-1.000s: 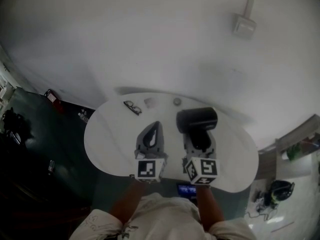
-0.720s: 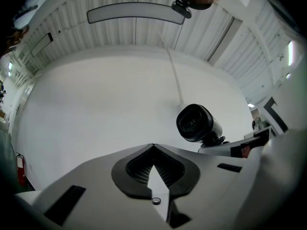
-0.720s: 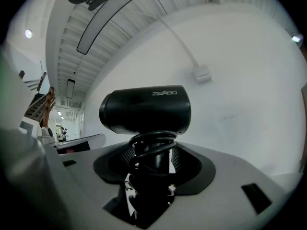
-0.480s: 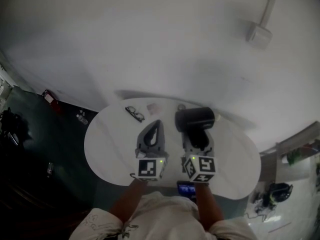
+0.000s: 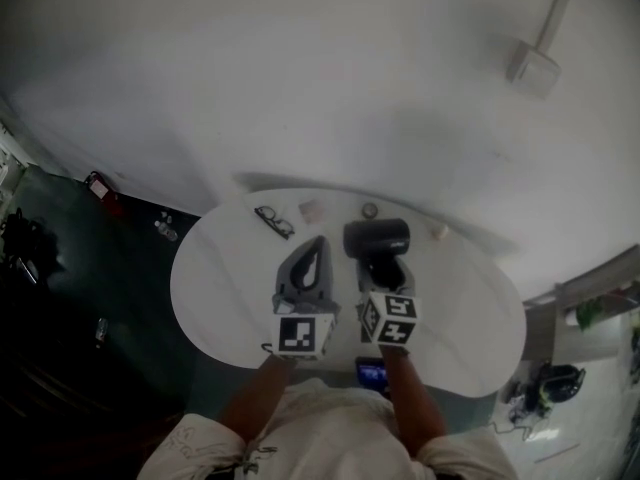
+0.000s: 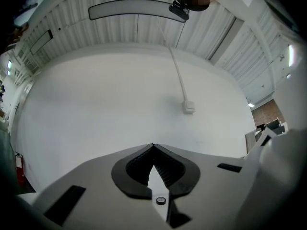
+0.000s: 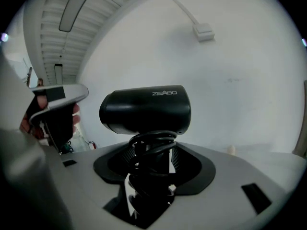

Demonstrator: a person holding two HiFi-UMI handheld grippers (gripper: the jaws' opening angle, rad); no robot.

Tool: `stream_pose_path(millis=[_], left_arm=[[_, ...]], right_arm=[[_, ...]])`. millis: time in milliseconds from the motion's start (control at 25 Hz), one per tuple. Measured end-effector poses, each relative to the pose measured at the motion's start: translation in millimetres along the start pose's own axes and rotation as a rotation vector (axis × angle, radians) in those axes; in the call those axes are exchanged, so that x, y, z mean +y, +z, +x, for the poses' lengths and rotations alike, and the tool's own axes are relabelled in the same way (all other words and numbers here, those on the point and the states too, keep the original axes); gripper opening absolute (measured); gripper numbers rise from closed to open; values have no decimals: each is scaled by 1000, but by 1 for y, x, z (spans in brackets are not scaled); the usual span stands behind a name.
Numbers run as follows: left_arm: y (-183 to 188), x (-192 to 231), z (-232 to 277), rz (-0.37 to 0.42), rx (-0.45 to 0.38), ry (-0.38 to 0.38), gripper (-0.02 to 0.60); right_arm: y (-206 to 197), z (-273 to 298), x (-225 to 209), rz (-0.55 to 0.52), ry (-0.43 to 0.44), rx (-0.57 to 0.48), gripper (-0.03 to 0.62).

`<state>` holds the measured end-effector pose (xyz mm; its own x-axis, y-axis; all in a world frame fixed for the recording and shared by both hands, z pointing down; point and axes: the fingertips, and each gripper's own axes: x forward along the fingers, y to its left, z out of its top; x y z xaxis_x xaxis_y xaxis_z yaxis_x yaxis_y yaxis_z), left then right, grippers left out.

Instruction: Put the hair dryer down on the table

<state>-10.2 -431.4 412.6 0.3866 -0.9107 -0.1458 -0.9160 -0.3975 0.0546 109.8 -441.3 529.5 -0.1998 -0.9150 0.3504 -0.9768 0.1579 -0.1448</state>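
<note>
A black hair dryer (image 5: 375,238) is held over the middle of the white oval table (image 5: 220,288). Its barrel (image 7: 146,110) lies crosswise above the jaws, and its handle (image 7: 149,169), wound with black cord, stands between them. My right gripper (image 5: 382,264) (image 7: 151,152) is shut on that handle. Whether the dryer touches the table I cannot tell. Just left of it, my left gripper (image 5: 317,244) (image 6: 153,146) is shut and holds nothing. It also shows at the left of the right gripper view as the left gripper (image 7: 55,107).
On the far part of the table lie black glasses (image 5: 273,221), a small white piece (image 5: 312,209), a small round thing (image 5: 370,210) and a pale knob (image 5: 438,232) (image 7: 231,150). A wall box with conduit (image 5: 533,68) hangs behind. A lit screen (image 5: 372,373) sits below the near edge.
My right gripper has carried the hair dryer a little to the left, closer to the left gripper, and the dryer looks smaller from above. The left gripper has stayed put.
</note>
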Motion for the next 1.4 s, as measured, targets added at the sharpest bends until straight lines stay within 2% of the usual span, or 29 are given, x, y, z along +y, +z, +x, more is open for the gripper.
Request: stream_pose_path(millis=[400, 680, 880, 1000, 1080, 1200, 1280, 1360, 1400], left_arm=[[-3, 5, -5, -20, 3, 15, -5], [-7, 7, -6, -10, 7, 20, -5], [-10, 7, -6, -7, 14, 20, -5], [-14, 8, -8, -18, 22, 23, -5], [-17, 8, -8, -23, 29, 24, -5], [-19, 8, -8, -24, 39, 27, -5], [-20, 8, -9, -17, 40, 28, -5], [-19, 9, -10, -22, 38, 32, -5], [-19, 9, -10, -23, 38, 32, -5]], right_arm=[[-101, 47, -1, -28, -4, 309, 249], [-142, 62, -7, -61, -23, 434, 249], [-177, 63, -17, -61, -47, 579, 249], [-189, 64, -15, -68, -44, 612, 249], [-198, 61, -11, -52, -35, 651, 249], [-222, 44, -2, 45, -20, 815, 249], [-219, 51, -5, 31, -25, 815, 249], [-208, 60, -11, -49, -50, 767, 249], [-205, 65, -6, -66, -35, 746, 249]])
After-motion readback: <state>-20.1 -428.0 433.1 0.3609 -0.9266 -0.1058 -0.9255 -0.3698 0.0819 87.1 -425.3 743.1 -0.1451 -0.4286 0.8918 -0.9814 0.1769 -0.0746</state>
